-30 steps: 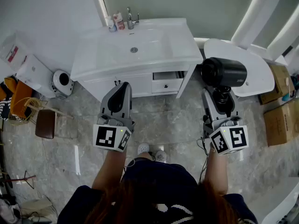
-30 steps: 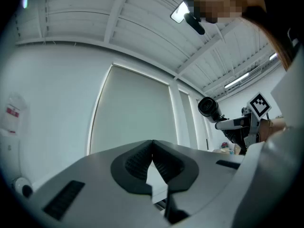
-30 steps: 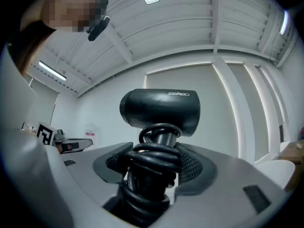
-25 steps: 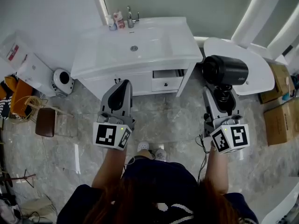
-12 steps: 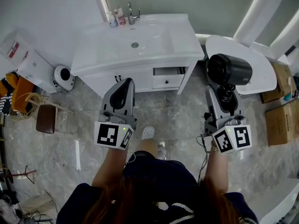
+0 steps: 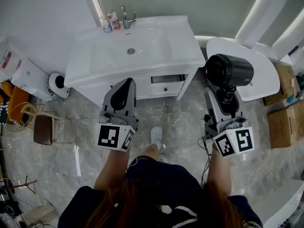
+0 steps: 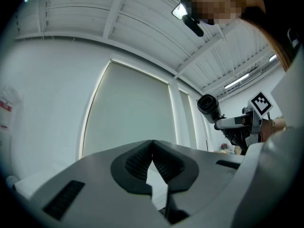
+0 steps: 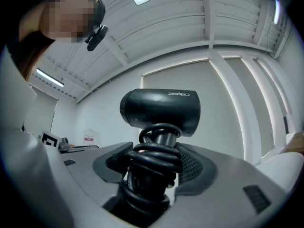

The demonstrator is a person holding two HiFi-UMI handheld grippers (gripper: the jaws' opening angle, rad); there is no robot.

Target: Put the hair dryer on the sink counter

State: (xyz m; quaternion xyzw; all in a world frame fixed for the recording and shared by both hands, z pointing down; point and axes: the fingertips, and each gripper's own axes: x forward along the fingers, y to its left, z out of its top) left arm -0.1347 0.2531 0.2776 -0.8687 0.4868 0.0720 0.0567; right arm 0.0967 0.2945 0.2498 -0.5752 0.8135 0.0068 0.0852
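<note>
Sink counter [image 6: 187, 51]: white, with a basin set in it, standing just ahead of the left gripper [image 6: 126, 83] and ahead and to the left of the right gripper [image 6: 223, 95]; one drawer [image 6: 167, 86] in its front stands slightly open between the two grippers. White rounded fixture [image 6: 266, 77]: directly ahead of the right gripper, behind the item it carries. Cardboard boxes [image 6: 284, 122]: on the marble floor, to the right of the right gripper. Left gripper: held out roughly level, jaws pressed together with the ribbed pads meeting at the tips in the left gripper view [image 7: 152, 144], nothing between them. Right gripper: also roughly level, jaws spread wide and clamped on the handle of the hair dryer [image 6: 228, 71]. Hair dryer: black, upright in the right gripper, its barrel above the jaw tips and its cord [image 8: 156, 160] coiled round the handle between the pads; it is in the air, off to the right of the counter and not on it. Brown stool [image 6: 42, 129]: on the floor, well to the left of the left gripper. Faucet [image 6: 125, 17] and small bottles [image 6: 109, 22]: at the counter's far edge, well beyond the left gripper.
</note>
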